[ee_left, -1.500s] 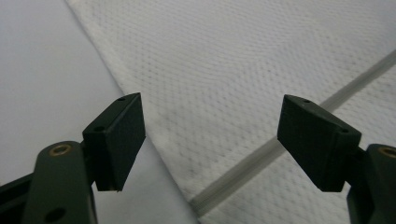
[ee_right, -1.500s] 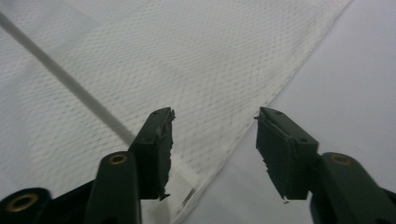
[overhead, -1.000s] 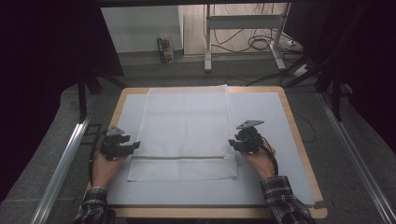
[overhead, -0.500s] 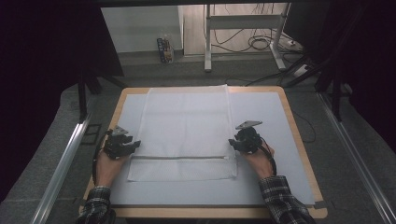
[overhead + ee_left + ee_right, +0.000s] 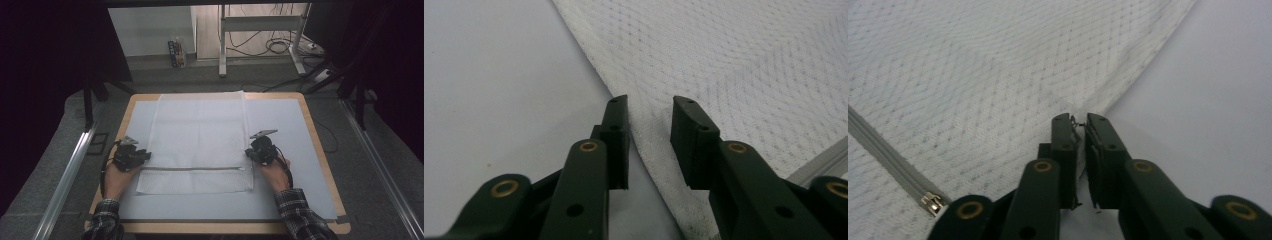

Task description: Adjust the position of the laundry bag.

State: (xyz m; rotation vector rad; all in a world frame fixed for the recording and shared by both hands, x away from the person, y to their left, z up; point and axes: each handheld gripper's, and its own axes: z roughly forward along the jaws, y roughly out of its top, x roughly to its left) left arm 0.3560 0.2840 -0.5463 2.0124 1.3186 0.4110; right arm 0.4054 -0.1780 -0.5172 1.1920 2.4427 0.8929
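On the grey surface [image 5: 310,150] a white mesh laundry bag [image 5: 200,135] lies flat, long axis running away from the person, zipper [image 5: 195,168] crossing it near the close end. Left hand-held gripper [image 5: 131,155] sits at the bag's left edge, just above zipper level; in the left gripper view its jaws are spread, straddling that edge, the hem [image 5: 649,150] lying between them, not yet pinched. Right hand-held gripper [image 5: 261,148] sits at the opposite, right edge; in the right gripper view its jaws are pressed nearly together on the bag's edge, a bit of mesh [image 5: 1079,125] caught at the tips. Zipper pull [image 5: 930,202] lies just beside the right one. Both grippers about level, one per long side, bag between them. Likely next: left one needs to close on its edge, fabric already in the gap.
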